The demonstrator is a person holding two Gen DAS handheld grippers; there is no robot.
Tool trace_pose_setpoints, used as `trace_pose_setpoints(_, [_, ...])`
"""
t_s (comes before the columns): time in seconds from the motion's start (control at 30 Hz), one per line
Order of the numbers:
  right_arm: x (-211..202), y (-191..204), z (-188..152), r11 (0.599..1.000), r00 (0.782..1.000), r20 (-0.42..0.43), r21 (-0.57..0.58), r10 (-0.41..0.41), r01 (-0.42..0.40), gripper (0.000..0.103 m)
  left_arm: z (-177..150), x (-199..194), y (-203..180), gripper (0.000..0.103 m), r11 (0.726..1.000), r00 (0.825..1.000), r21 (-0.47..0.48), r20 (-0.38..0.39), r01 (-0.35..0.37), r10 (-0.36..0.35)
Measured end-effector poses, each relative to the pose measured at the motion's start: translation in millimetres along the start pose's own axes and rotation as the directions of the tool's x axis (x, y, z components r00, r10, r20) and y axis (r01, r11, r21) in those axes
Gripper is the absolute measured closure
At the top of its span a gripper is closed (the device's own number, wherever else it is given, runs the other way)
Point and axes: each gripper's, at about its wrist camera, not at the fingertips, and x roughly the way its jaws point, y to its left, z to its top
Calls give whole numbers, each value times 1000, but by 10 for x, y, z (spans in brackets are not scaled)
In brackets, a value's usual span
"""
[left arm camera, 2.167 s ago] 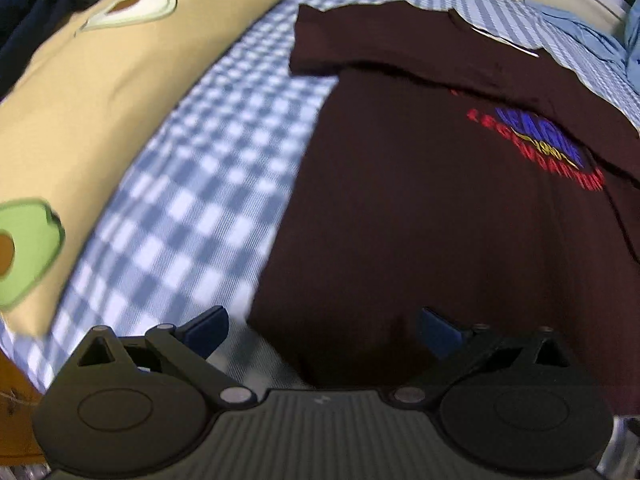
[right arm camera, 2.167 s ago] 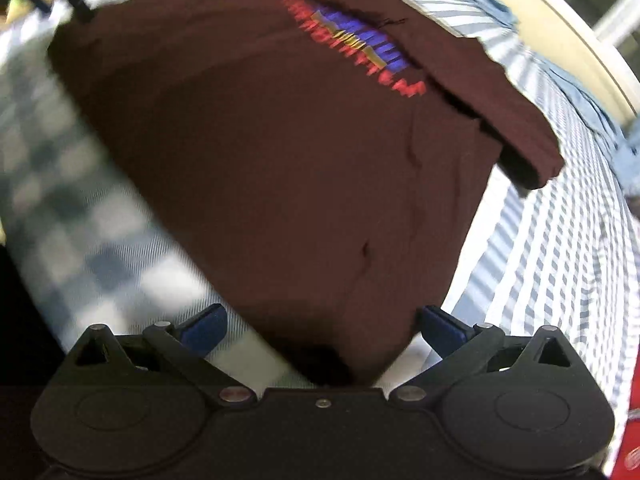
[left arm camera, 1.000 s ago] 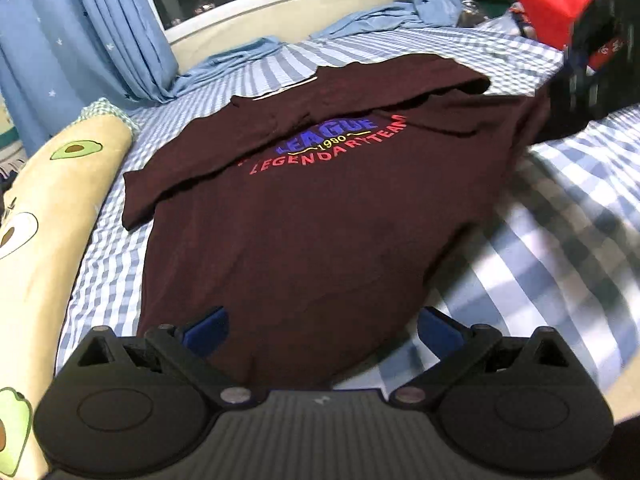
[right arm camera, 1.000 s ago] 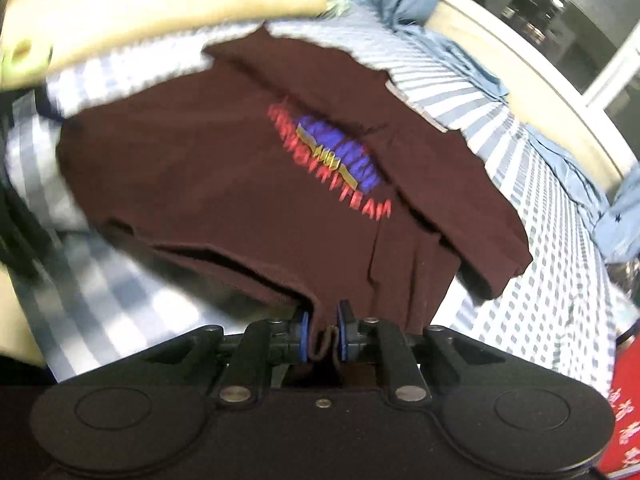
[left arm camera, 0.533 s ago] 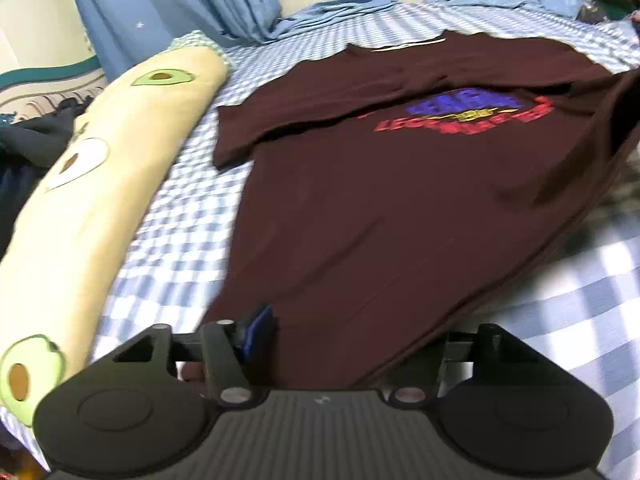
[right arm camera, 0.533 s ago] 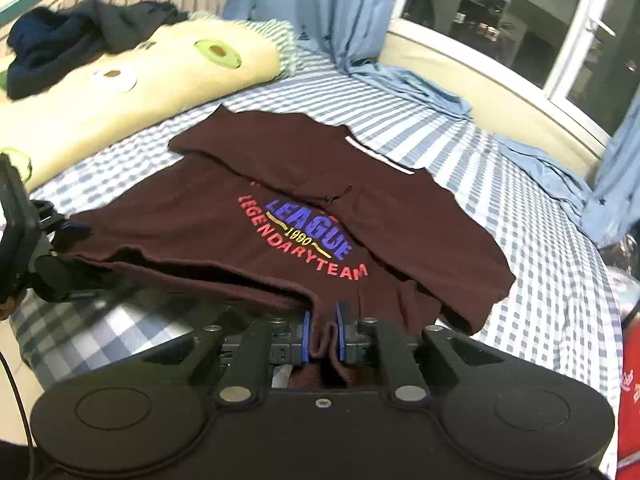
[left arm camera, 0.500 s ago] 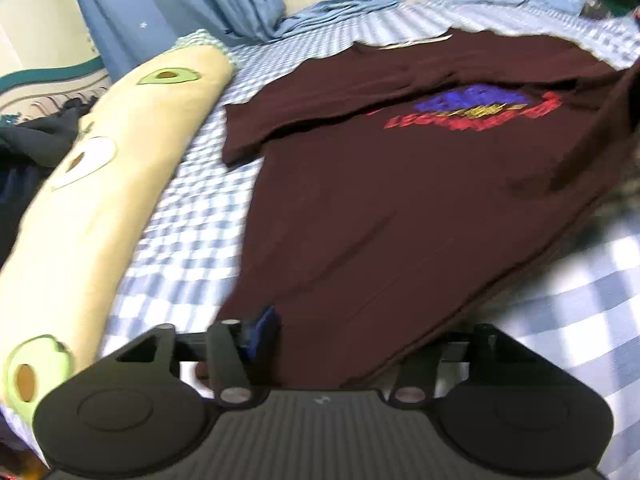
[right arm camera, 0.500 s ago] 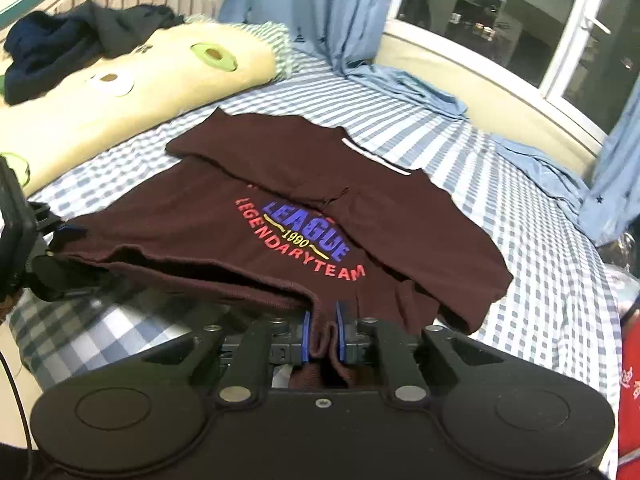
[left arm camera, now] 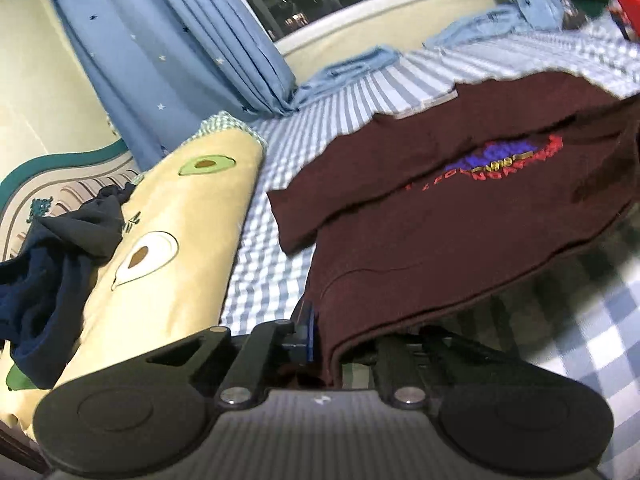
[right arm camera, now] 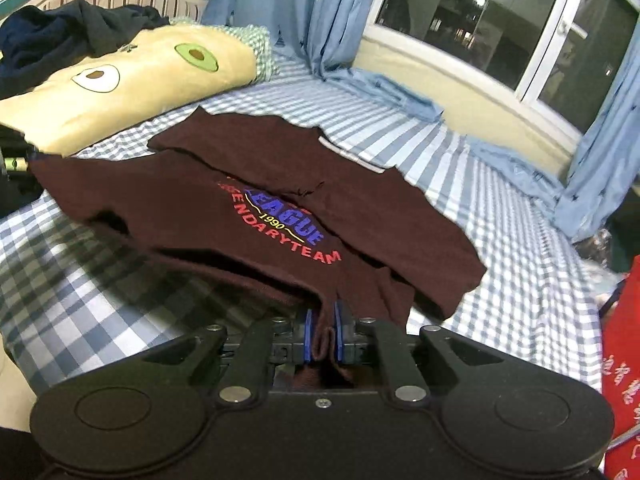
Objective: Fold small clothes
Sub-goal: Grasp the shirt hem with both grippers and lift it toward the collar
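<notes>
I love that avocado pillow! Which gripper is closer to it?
Left. The left gripper, its fingers just closed on the shirt hem, sits beside the avocado pillow. The right gripper pinches the hem's other end, across the shirt from the pillow.

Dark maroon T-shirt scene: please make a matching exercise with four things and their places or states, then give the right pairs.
Things:
1. dark maroon T-shirt
2. cream avocado-print bolster pillow
3. navy blue garment
4. red fabric

Places or states:
A. heaped on the pillow
B. at the right edge of the right wrist view
C. hem pinched by both grippers
D. lying beside the T-shirt

Pairs: 1-C, 2-D, 3-A, 4-B
</notes>
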Motion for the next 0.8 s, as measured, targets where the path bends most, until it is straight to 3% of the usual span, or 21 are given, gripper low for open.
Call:
trace_pose_setpoints(0.17, [-406, 25, -125, 1000, 998, 56, 5, -25, 25, 93, 115, -425, 179, 97, 997, 999, -78, 49, 10, -6])
trace_pose_setpoints(0.33, [-960, 12, -183, 999, 998, 29, 1, 51, -52, 93, 205, -950, 445, 97, 997, 999, -77, 41, 28, -25])
trace_pose_setpoints(0.47, [-1170, -31, -134, 997, 997, 12, 23, 76, -76, 93, 349, -1203, 553, 95, 997, 999, -56, 15, 52, -51])
trace_pose_setpoints(0.63, [-890, -238, 122, 999, 997, 72, 23, 22, -24, 93, 771, -1036, 620, 95, 996, 997, -53, 29, 78, -77])
trace_pose_setpoints(0.8, [-185, -611, 557, 999, 993, 118, -27, -31, 34, 93, 1512, -390, 783, 95, 985, 985, -32, 47, 170, -169])
